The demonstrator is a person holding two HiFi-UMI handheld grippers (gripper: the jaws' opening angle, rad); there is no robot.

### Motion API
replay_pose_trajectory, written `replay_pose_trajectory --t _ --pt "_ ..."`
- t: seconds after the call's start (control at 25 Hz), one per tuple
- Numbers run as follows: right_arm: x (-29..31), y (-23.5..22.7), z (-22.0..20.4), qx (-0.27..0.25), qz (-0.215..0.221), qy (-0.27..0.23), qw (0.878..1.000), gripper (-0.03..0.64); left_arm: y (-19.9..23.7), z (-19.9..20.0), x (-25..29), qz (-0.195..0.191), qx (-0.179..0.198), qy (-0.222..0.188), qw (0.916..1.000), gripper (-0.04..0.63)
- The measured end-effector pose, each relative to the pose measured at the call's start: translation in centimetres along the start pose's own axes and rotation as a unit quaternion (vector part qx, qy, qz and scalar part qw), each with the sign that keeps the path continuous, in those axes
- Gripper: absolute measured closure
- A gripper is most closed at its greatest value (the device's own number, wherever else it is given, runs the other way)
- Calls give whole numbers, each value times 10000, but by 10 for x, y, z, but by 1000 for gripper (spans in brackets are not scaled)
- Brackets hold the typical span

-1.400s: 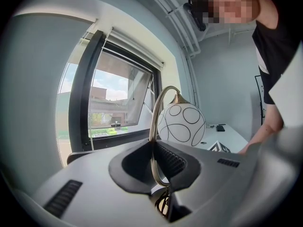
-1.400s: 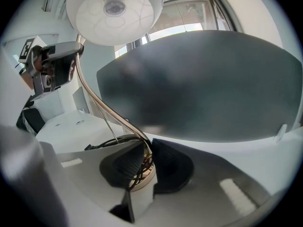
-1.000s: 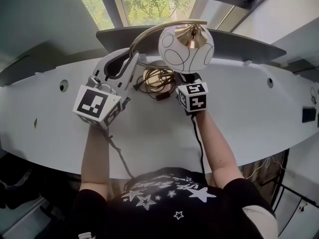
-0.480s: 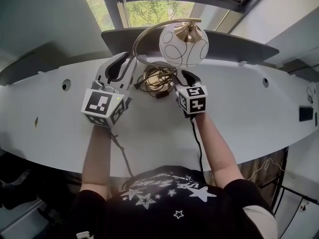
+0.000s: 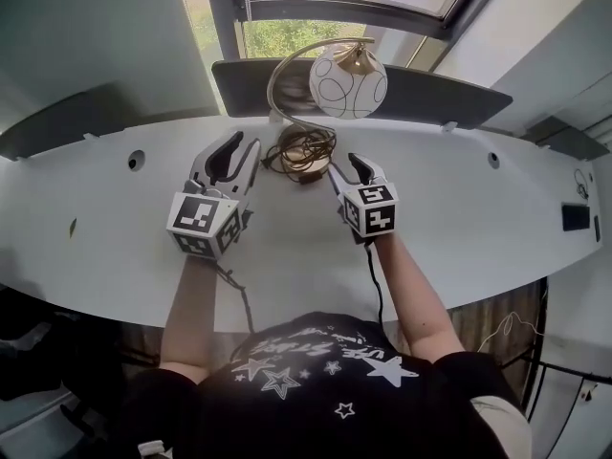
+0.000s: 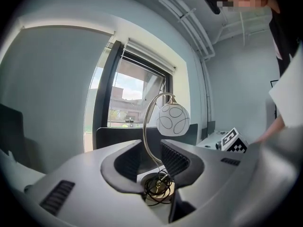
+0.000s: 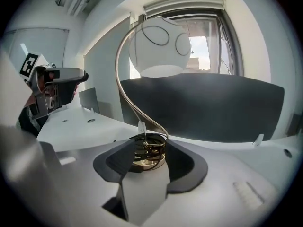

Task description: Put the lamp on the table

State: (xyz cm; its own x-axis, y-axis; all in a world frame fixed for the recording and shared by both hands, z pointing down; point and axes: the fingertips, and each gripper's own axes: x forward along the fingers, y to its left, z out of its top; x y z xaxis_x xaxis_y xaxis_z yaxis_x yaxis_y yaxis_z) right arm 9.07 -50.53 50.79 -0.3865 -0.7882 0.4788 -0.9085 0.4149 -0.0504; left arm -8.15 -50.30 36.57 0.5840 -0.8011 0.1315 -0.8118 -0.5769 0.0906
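The lamp stands upright on the white table (image 5: 478, 208), near its back edge: a white globe shade (image 5: 347, 80) on a curved brass stem, and a round brass base (image 5: 303, 148) with dark cord coiled on it. My left gripper (image 5: 237, 146) hovers open just left of the base, holding nothing. The right gripper (image 5: 344, 163) sits a little to the base's right; its jaws are opening and touch nothing. In the left gripper view the shade (image 6: 172, 119) and base (image 6: 158, 189) show beyond the jaws. In the right gripper view the base (image 7: 147, 152) lies just past the jaw tips.
A dark low panel (image 5: 430, 89) runs along the table's back, with a window (image 5: 287, 36) behind it. Round cable holes (image 5: 137, 160) dot the tabletop. A cable trails from each gripper over the table's front edge toward the person.
Both grippers have drawn back from the lamp toward the person. The right jaws have let go of the base and spread apart. The lamp stays standing.
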Motion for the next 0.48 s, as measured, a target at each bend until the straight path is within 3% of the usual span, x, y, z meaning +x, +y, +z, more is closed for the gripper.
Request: replay_pose_trajectory --t 0.28,0.48 --pt "-45 40 11 125 175 -310 9993 448 -28 -21 -40 -193 4 118 9997 489" --pt "-79 59 23 77 -23 -674 9977 449 -45 -39 -62 -557 -2 -14 9984 489"
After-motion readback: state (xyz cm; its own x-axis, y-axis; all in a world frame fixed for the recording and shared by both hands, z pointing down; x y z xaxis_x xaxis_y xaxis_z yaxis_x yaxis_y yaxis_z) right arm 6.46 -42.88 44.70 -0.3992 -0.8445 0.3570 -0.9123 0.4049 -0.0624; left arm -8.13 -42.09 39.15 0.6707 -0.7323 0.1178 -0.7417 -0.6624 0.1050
